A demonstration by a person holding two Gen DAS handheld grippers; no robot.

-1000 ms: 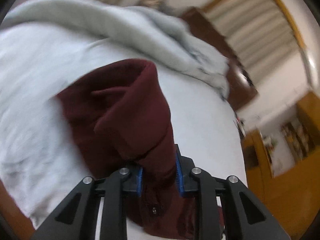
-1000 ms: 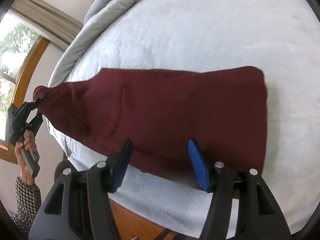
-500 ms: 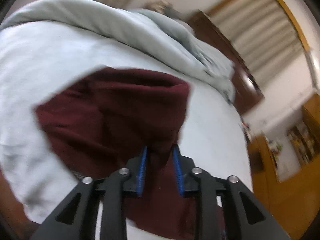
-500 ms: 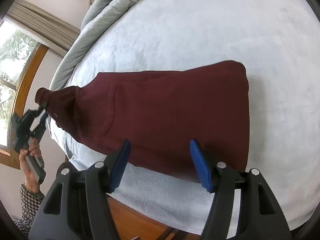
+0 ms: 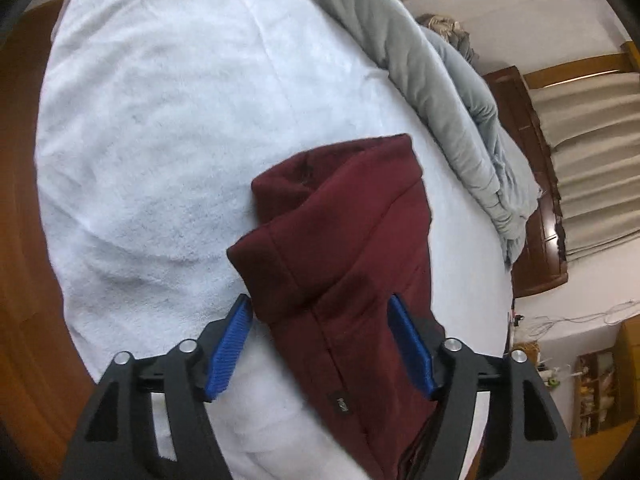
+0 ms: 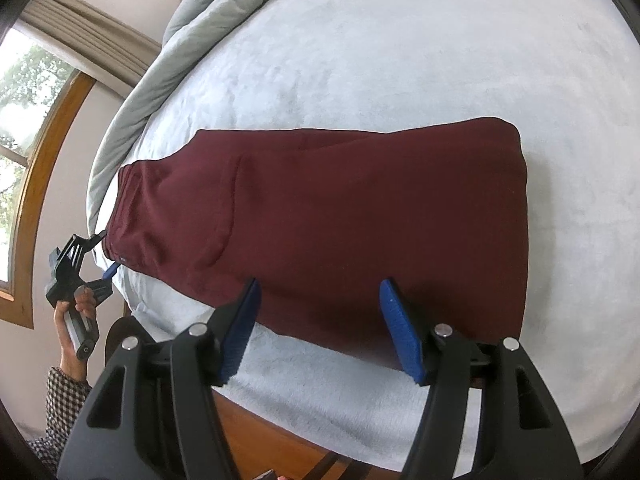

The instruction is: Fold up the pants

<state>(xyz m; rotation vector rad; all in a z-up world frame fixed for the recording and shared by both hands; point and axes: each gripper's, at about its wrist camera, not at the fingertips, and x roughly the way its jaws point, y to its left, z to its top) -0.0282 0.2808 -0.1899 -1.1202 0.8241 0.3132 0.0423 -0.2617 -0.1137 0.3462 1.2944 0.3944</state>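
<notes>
Your left gripper [image 5: 320,344] has just been opening: its two blue pads [image 5: 230,350] now stand wide and released, with the waistband end of the pants [image 5: 344,248] lying between them, neither pad pressing on it. In this left wrist view you have one pair of dark red pants on one bed [image 5: 160,140], plus one grey duvet [image 5: 452,92] bunched along the far edge. The waistband end is rumpled, a fold of cloth standing up in a ridge, and a small dark label shows near the seam. Bare white cover stretches wide to the left of the pants; on the right, only a narrow strip separates them from the duvet.

From the right wrist view, your right gripper [image 6: 320,328] hovers unclenched over the near long edge of the pants [image 6: 340,216], gripping nothing. The pants lie flat and doubled lengthwise, the folded end at the right square and smooth. The bed [image 6: 400,60] edge runs just below the pants, wooden frame showing beneath. Far left, your left gripper [image 6: 102,254] sits at the waistband, beside a window [image 6: 24,128].
</notes>
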